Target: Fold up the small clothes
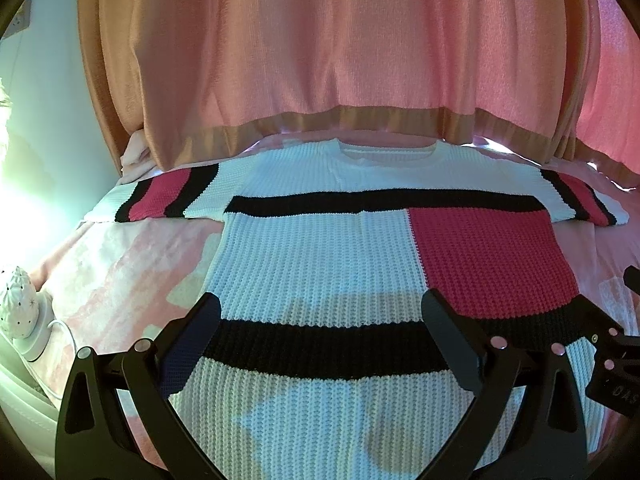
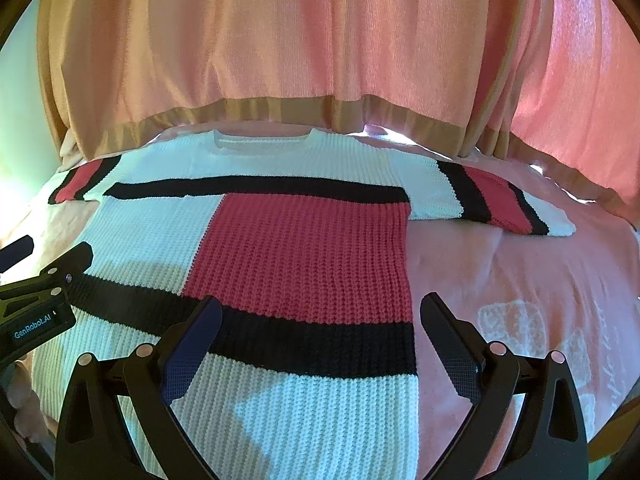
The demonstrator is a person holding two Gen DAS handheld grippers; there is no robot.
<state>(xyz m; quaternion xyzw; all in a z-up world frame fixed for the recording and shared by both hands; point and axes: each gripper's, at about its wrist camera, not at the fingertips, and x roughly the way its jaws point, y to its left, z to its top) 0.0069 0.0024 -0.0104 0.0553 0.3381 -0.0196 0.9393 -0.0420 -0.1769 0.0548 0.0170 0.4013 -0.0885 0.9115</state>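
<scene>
A knitted short-sleeved sweater (image 1: pixel 312 256), white with black bands and a red block, lies flat on a pink bed cover, neck away from me, both sleeves spread out. It also shows in the right wrist view (image 2: pixel 296 252). My left gripper (image 1: pixel 322 312) is open and empty, hovering over the sweater's lower left part near the black band. My right gripper (image 2: pixel 320 316) is open and empty, over the sweater's lower right edge; its right finger (image 2: pixel 448 336) is above the bare cover. Each gripper shows at the edge of the other's view.
The pink bed cover (image 2: pixel 520 280) spreads to both sides of the sweater. A pink and tan curtain (image 1: pixel 320 80) hangs just behind the bed. A white lamp-like object with a cord (image 1: pixel 18 304) stands at the left edge.
</scene>
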